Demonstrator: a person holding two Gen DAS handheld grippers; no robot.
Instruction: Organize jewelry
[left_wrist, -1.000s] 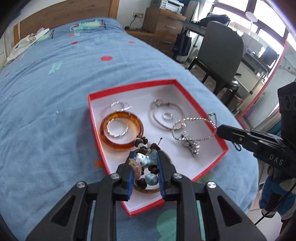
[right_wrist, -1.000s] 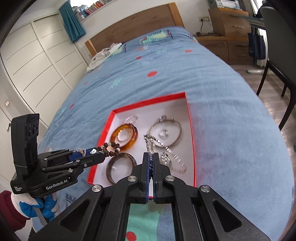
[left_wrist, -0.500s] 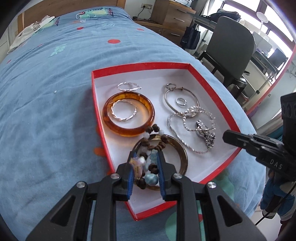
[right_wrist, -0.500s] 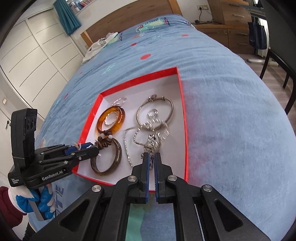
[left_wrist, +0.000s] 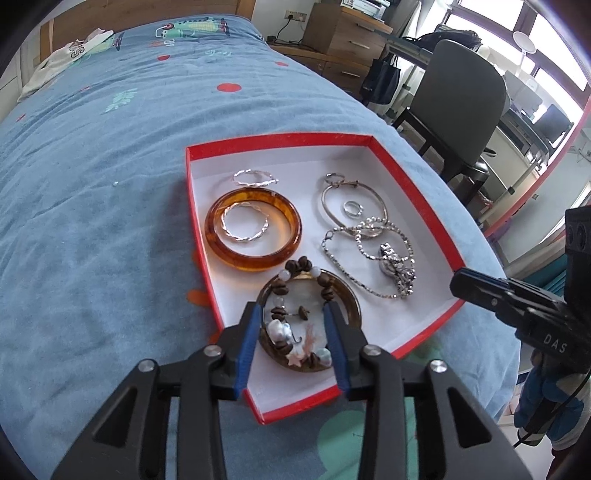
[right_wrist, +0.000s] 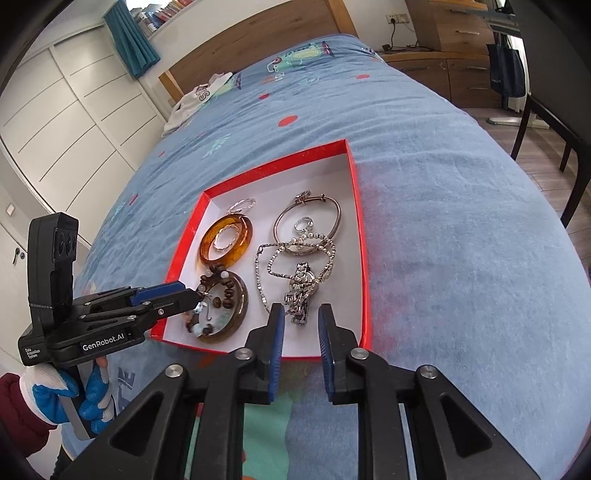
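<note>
On bed, inside red box (left_wrist: 417, 192): jewelry laid out.
Risk: left gripper (left_wrist: 295, 341), jaws opening, straddled beaded bracelet (left_wrist: 295, 314) lying over dark bangle (left_wrist: 351, 299); beads or loose cord could snag blue pads on lift-out, dragging bracelet off bangle.
Risk: right gripper (right_wrist: 300, 332), jaws opening, nothing gripped; silver chain (right_wrist: 295, 266) heaped just ahead of tips, links overlapping silver bangle (right_wrist: 332, 210), liable to tangle.
Amber bangle (left_wrist: 255, 236) farther in, beyond bracelet.
</note>
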